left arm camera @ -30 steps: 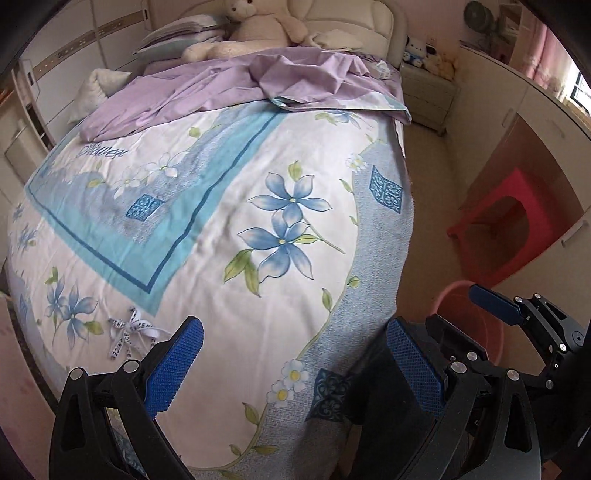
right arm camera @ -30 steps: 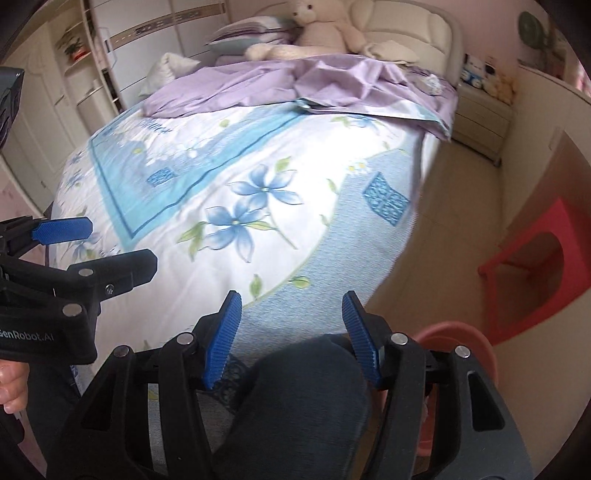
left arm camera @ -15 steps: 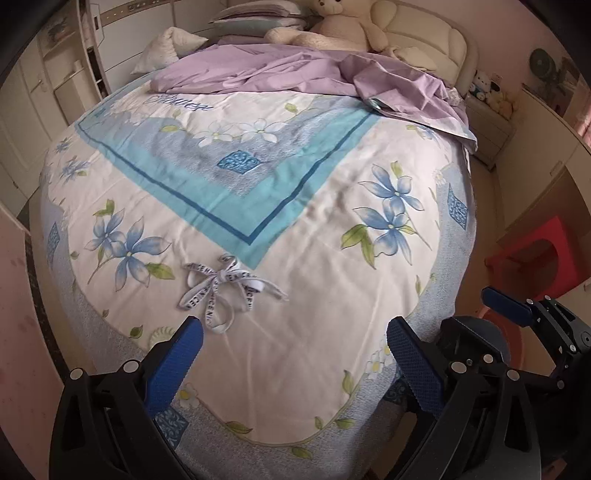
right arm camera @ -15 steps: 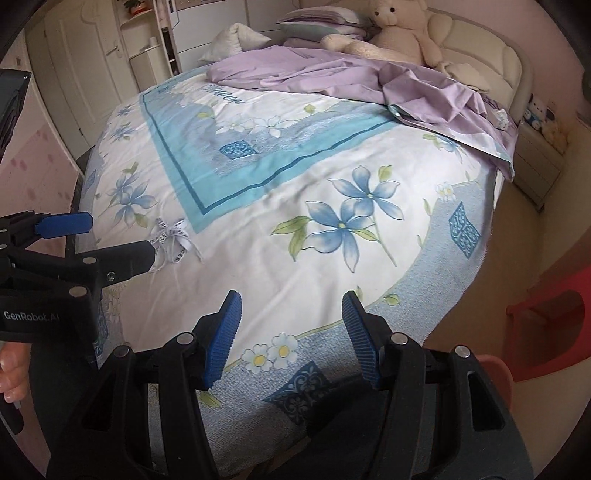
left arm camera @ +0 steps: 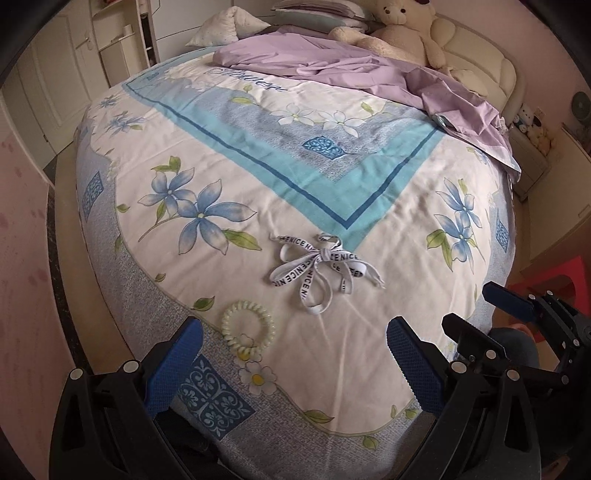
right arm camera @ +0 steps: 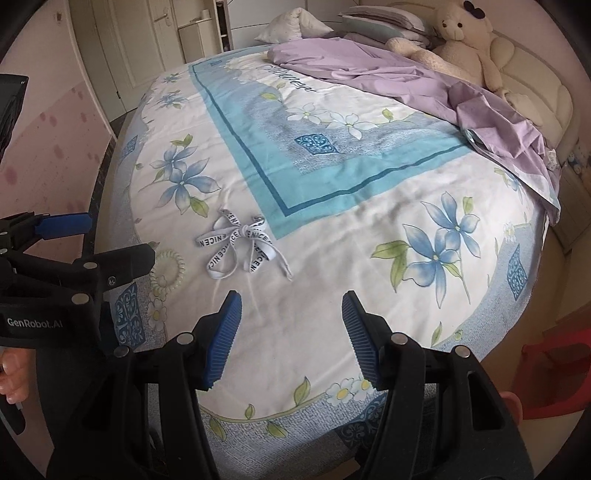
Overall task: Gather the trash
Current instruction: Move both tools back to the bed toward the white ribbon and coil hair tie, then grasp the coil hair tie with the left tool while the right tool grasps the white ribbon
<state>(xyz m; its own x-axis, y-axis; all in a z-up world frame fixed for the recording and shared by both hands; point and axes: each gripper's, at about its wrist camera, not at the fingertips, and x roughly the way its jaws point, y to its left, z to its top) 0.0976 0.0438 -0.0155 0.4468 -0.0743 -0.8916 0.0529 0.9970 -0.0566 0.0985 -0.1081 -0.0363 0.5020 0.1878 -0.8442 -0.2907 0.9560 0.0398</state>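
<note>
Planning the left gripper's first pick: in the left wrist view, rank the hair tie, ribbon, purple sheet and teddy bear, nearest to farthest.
From the left gripper:
1. Hair tie, just ahead, toward its left finger.
2. Ribbon, a little beyond, centre.
3. Purple sheet, far end of the bed.
4. Teddy bear, by the headboard.

"NICE" on ribbon [left arm camera: 320,266]; "GenRobot.AI" on left gripper [right arm camera: 79,240]

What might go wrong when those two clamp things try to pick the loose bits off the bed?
1. The white printed ribbon bow lies flat on the soft floral duvet, so the open left tool may pinch bedding along with it.
2. The pale green spiral hair tie is small and low; fingers might slide over it.
3. The open right tool hangs close beside the left, so the two could bump.
</note>
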